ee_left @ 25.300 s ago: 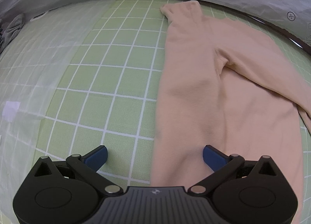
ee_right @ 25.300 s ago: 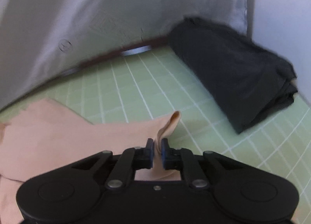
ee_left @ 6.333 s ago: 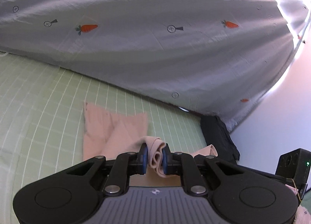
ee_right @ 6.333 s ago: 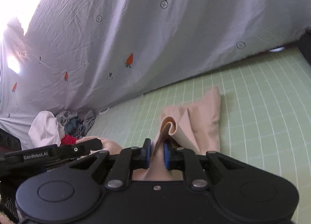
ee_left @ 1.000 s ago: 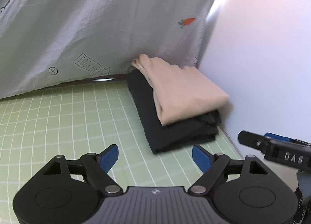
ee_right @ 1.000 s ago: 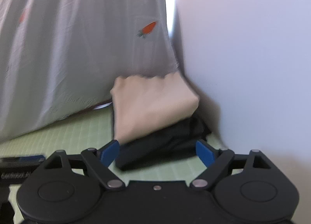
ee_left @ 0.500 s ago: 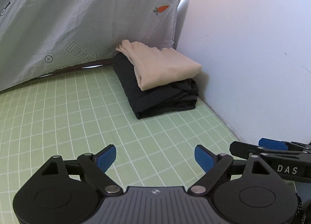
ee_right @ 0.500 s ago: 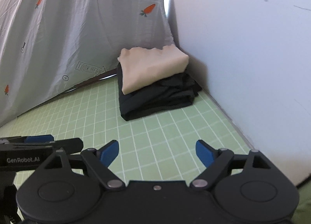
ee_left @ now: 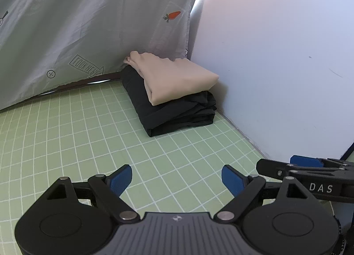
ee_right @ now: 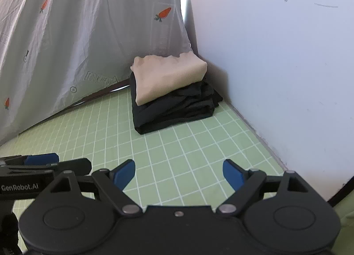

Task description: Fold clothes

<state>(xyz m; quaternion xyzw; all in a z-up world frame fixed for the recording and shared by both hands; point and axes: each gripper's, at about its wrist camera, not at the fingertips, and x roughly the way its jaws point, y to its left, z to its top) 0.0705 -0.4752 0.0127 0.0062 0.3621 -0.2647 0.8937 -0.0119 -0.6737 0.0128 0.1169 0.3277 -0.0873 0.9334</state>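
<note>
A folded peach sweater (ee_left: 177, 80) is seen just above the middle of the left wrist view, laid on top of a folded black garment (ee_left: 177, 111); the pair is set in the corner where a grey curtain printed with carrots (ee_left: 88, 22) meets a pale wall (ee_left: 276, 55); the stack is rested on a green mat with a white grid (ee_left: 66, 133). The left gripper (ee_left: 177, 179) is shown at the bottom of its frame with its blue pads spread wide; its jaws have just been opening further, and nothing but bare mat is seen between them. In the right wrist view the same sweater (ee_right: 168, 75) and black garment (ee_right: 174, 108) are placed at the centre, well apart from the right gripper (ee_right: 178, 173), whose jaws are likewise held wide apart over the mat (ee_right: 177, 148) with nothing gripped. The tip of each gripper is caught at the edge of the other's frame: the right one (ee_left: 307, 164) at lower right, the left one (ee_right: 42, 159) at lower left.
</note>
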